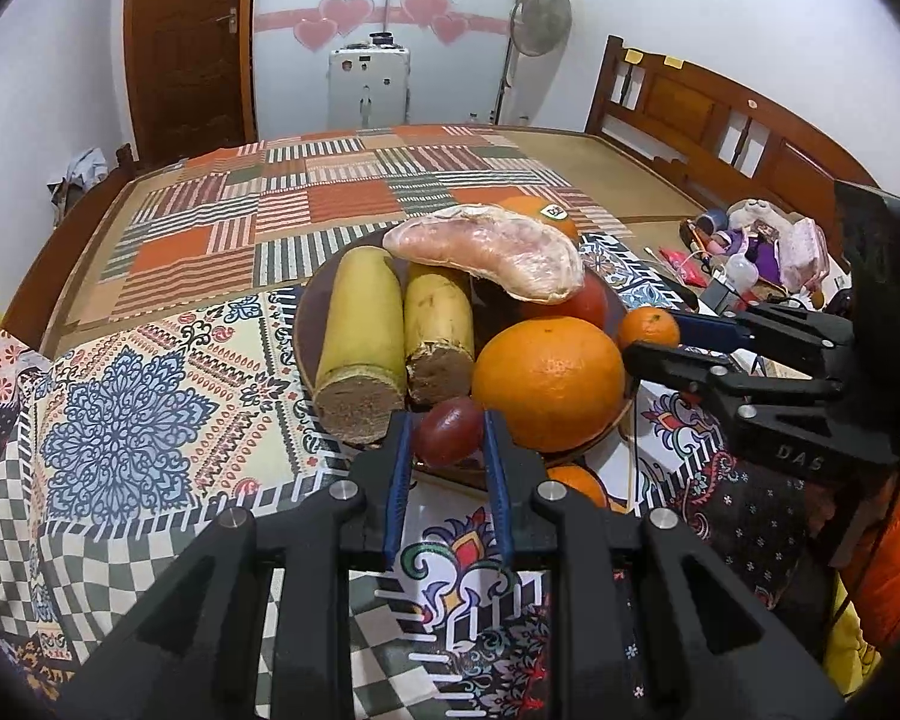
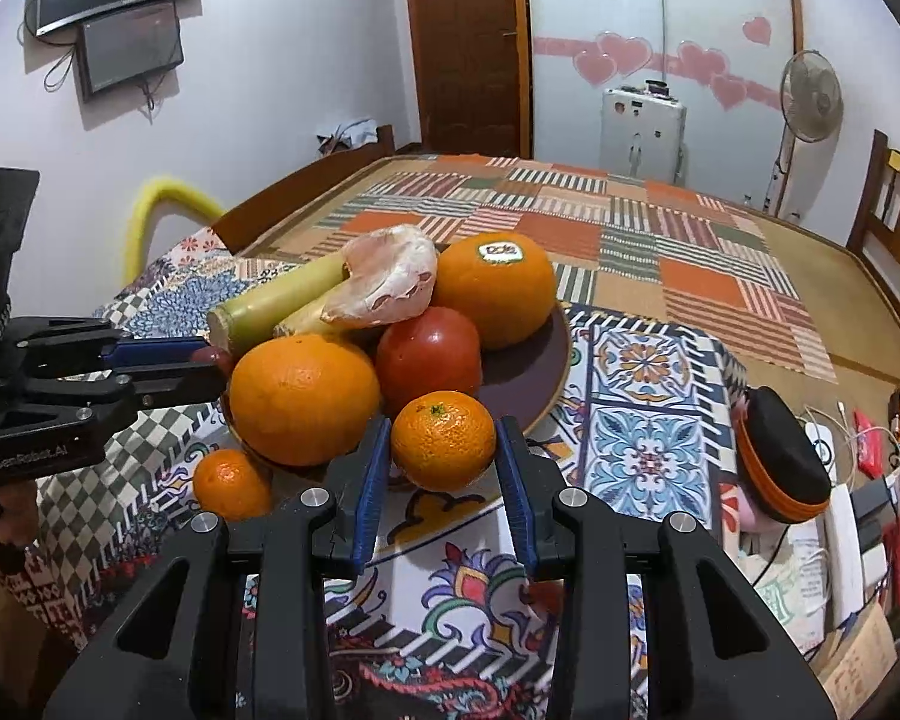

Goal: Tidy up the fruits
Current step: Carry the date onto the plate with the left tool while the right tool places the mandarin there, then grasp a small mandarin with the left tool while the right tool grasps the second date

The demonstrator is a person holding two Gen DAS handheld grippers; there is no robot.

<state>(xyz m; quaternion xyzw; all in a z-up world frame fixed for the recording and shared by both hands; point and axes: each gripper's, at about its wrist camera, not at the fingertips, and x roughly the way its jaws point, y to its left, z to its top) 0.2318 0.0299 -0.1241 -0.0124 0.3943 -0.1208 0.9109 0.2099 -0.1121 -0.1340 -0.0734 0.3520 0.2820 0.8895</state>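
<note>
A brown plate (image 1: 306, 324) (image 2: 528, 384) holds two sugarcane pieces (image 1: 366, 330) (image 2: 270, 306), a pomelo segment (image 1: 492, 258) (image 2: 390, 282), a big orange (image 1: 549, 378) (image 2: 303, 399), a tomato (image 2: 429, 354) and a stickered orange (image 2: 495, 294). My left gripper (image 1: 447, 438) (image 2: 207, 357) is shut on a dark red grape (image 1: 448, 429) at the plate's near rim. My right gripper (image 2: 441, 441) (image 1: 654, 336) is shut on a small mandarin (image 2: 443, 441) (image 1: 648, 327) at the plate's right rim. Another small mandarin (image 2: 231, 483) (image 1: 576, 483) lies on the cloth beside the plate.
The plate stands on a patterned cloth (image 1: 126, 414) over a bed with a patchwork mat (image 1: 330, 198). A black and orange case (image 2: 783, 462) and clutter with cables (image 1: 750, 252) lie to the right. A wooden headboard (image 1: 720, 114) stands behind.
</note>
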